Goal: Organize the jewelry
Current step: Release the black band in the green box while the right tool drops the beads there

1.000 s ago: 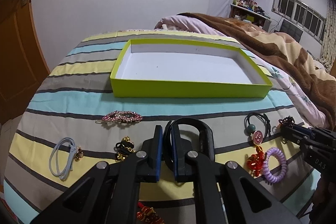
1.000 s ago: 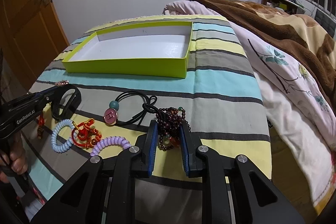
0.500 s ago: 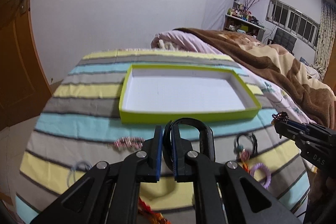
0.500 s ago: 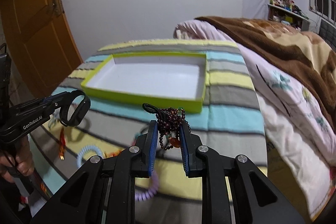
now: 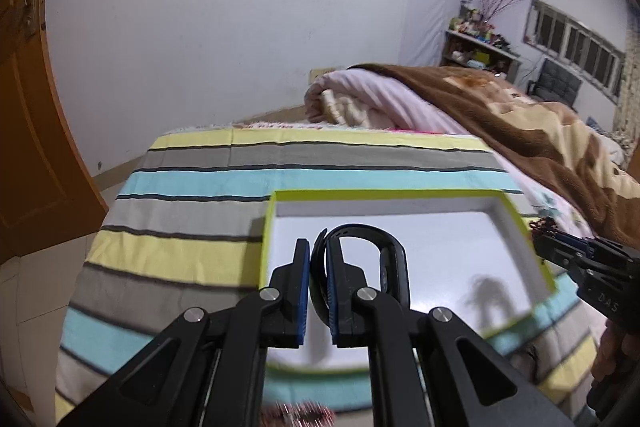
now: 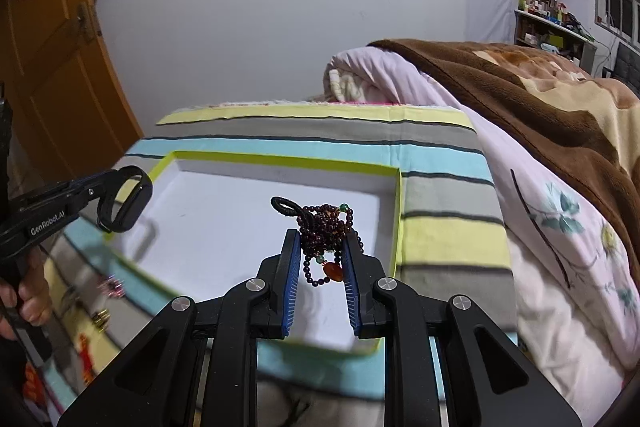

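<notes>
A shallow rectangular box (image 6: 280, 163) with lime-green card walls and a smooth white floor lies on the bed, on a flat cloth (image 5: 320, 151) woven in yellow, grey and turquoise stripes. Beyond the cloth's far edge a pale pink quilt (image 6: 384, 75) is rolled up, and a plush brown blanket (image 6: 520, 87) runs along the bed's right side.

Both tools point forward and steeply down over the box. The left hand-held gripper (image 5: 318, 267) is nearly closed, its blue ribbed pads pinching one side of a black wristband (image 5: 394, 259), a smooth, rubbery oval loop that stands up to the right of the jaws above the box's near left part. In the right wrist view the band hangs over the box's left wall, and the fingers (image 6: 28, 299) of the person's hand wrap the tool's handle near the lower left.

The right hand-held gripper (image 6: 322, 263) stands about half open, clamped on a bundled beaded bracelet (image 6: 326, 227): many small round dark-red beads, a couple of green ones, an orange-red stone dangling low between the pads and a black cord loop sticking out at the top left. The bundle hangs over the white floor towards the box's right wall.

A blurred pink sparkly hair clip (image 6: 110, 285) lies on the cloth near the box's near wall.
</notes>
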A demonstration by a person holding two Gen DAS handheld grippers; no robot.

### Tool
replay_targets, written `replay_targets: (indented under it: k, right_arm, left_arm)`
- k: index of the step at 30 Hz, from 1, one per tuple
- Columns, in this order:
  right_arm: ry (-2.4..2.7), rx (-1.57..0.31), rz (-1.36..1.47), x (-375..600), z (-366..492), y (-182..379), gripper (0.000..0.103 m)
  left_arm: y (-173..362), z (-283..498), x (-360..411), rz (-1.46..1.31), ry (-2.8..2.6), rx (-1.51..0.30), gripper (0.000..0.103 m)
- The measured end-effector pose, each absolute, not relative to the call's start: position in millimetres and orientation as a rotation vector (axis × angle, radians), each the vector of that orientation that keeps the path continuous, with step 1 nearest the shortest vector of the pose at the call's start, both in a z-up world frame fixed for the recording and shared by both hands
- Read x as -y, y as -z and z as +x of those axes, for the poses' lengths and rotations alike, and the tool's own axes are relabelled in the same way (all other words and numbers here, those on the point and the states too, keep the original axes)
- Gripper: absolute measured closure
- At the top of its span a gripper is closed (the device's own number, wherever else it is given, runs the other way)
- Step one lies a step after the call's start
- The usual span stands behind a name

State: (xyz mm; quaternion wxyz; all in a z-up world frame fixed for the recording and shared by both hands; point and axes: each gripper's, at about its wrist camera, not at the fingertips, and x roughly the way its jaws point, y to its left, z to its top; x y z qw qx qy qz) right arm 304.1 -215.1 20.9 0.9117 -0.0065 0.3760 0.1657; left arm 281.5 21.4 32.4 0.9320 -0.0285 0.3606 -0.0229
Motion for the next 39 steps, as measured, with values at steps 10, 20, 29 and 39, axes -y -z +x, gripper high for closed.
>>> replay_targets:
  k: [10, 20, 29, 39]
  right_arm:
    - [-0.297, -0.864, -0.018, 214, 359, 6, 0.081]
    - [-0.305, -0.850, -0.033, 210, 355, 6, 0.072]
    - [-0.323, -0.778, -0.007, 219, 313, -18, 0.072]
    - [-0.329, -0.668, -0.017, 226, 219, -45, 0.072]
  left_arm:
    - [2, 335, -24, -0.026, 0.017, -0.831, 0.094]
    - [11, 342, -29, -0.059, 0.033, -0.837, 0.092]
    - [-16, 309, -37, -0.082, 0.043, -0.758, 0.076]
    - [-47, 217, -38, -0.075, 0.047, -0.634, 0.076]
